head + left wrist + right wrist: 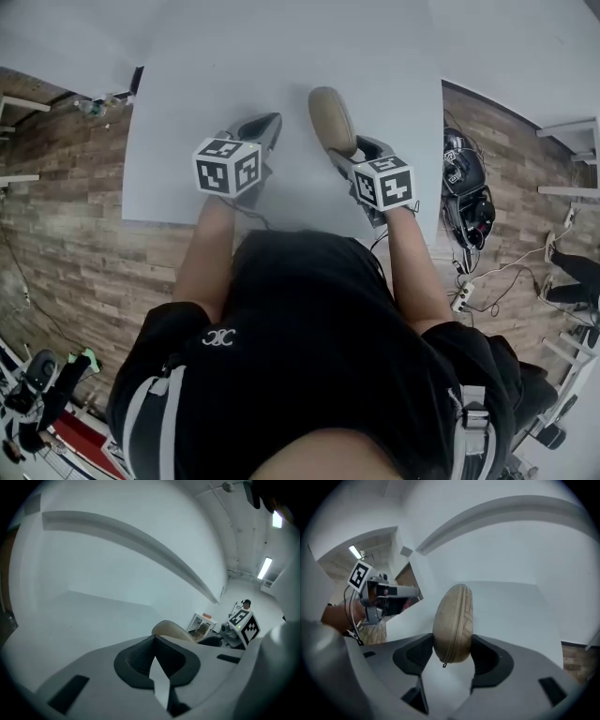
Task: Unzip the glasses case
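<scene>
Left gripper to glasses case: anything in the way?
Nothing visible. Only bare table shows in the gap between the left gripper, fingers shut and empty, and the glasses case, which the right gripper clamps between its fingers.

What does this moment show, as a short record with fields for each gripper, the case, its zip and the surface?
left gripper: shut, nothing between its jaws, clear of the case
right gripper: shut on the glasses case, one pad on each broad side
glasses case: beige, oval, held on edge, reaching forward past the jaws
zip: looks closed along the visible edge
zip pull: small, hangs at the case's end nearest the camera
table: white, under both grippers
task state: unzipping not yet begun
</scene>
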`<state>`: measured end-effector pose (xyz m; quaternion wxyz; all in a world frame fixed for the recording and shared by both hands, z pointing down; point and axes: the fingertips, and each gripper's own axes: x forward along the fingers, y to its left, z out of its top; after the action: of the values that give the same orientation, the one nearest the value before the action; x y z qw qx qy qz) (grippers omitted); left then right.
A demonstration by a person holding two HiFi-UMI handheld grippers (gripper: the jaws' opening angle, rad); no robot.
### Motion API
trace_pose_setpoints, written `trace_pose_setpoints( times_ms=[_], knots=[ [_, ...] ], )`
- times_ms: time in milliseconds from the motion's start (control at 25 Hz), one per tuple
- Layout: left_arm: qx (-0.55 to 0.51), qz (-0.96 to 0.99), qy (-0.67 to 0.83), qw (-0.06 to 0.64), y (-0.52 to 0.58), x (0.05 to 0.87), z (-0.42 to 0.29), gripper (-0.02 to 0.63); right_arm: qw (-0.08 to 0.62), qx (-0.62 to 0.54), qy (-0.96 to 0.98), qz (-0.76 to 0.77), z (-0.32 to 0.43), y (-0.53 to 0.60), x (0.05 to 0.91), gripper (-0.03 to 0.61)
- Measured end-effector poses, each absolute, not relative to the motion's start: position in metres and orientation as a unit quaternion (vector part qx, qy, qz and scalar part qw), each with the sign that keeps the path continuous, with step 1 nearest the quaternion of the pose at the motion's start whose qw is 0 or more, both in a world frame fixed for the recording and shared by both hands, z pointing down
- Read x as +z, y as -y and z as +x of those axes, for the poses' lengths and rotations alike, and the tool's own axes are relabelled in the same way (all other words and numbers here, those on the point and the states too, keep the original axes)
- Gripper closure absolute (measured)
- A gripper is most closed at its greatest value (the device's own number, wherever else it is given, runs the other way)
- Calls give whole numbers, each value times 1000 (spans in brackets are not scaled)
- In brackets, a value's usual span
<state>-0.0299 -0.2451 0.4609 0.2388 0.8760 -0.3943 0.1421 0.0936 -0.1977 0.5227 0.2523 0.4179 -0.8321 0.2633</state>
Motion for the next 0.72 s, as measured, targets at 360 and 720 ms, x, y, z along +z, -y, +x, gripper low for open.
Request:
trace_pose_setpoints(
  times_ms=[360,720],
  knots=[
    [141,882,376,248,234,460,-27,612,374,253,781,432,93,187,599,314],
    [159,871,387,256,227,474,-46,611,429,163,783,419,80,185,608,310]
  ],
)
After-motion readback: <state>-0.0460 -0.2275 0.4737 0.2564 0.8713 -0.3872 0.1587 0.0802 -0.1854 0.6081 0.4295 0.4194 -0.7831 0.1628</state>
